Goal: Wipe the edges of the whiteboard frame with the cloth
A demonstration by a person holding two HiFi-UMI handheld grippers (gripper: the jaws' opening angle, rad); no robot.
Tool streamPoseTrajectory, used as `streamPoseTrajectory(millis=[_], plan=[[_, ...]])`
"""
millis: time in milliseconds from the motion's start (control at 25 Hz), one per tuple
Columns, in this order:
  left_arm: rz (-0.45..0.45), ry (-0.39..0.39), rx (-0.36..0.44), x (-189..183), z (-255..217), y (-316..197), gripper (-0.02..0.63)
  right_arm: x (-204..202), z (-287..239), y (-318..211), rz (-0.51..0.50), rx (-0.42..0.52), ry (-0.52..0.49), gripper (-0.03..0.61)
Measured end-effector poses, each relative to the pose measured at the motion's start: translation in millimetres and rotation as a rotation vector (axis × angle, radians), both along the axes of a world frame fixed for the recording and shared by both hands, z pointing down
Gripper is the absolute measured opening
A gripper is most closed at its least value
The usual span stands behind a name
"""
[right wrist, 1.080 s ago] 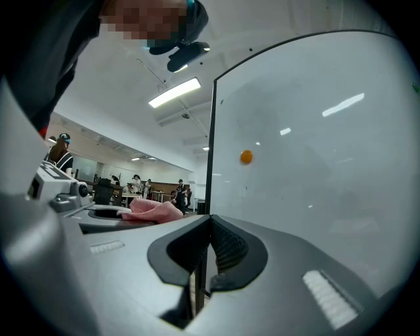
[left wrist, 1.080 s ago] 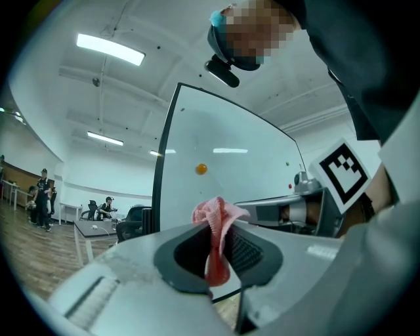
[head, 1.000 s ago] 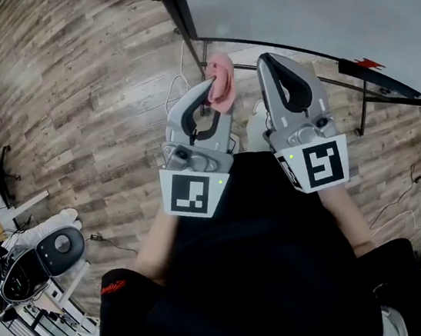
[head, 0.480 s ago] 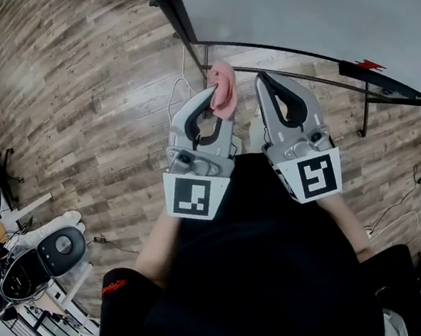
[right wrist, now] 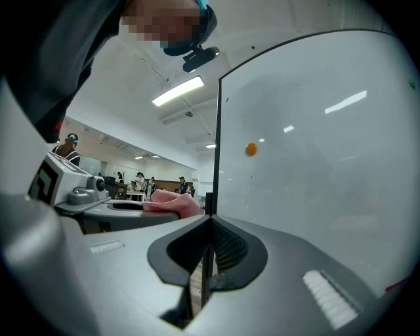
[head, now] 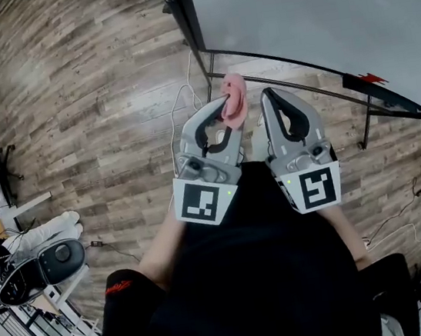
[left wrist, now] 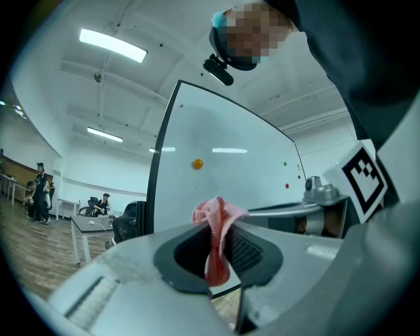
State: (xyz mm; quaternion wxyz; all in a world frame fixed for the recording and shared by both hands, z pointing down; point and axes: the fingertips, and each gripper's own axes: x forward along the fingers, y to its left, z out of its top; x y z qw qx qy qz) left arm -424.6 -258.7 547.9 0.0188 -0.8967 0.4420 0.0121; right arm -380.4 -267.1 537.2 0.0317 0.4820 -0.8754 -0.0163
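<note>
The left claw point(left wrist: 222, 231) is clamped on a crumpled pink knitted cloth point(left wrist: 214, 213). One bunch of the cloth stands above the shut jaws and a tail hangs down between them. In the head view, the cloth point(head: 233, 99) is held near the lower left corner of the large white whiteboard point(head: 312, 9) and looks apart from its dark frame point(head: 187, 15). The right claw point(right wrist: 209, 226), just beside the left one, has its jaws together on nothing. A small round orange magnet point(left wrist: 197, 164) sits on the board. Below is a wood-plank floor point(head: 92, 102).
</note>
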Motion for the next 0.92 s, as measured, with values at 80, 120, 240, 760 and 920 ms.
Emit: streamPoseTrajectory(millis=[80, 120, 240, 760, 920], plan=[[0.001, 0.0, 0.007, 0, -1, 0, 0.048, 1, -1, 1, 0.006, 0.002, -0.003, 0.0], [0.001, 0.0, 0.009, 1, -1, 1, 0.048, 3, -2, 1, 0.009, 0.006, -0.004, 0.0], [0.001, -0.001, 0.011, 1, -3, 2, 0.048, 7, -3, 0, 0.02, 0.016, -0.007, 0.0], [-0.011, -0.013, 0.022, -1, -3, 1, 0.048, 8, -1, 3, 0.02, 0.015, -0.001, 0.0], [-0.01, -0.009, 0.024, -2, -3, -1, 0.048, 9, -2, 2, 0.031, 0.019, -0.002, 0.0]])
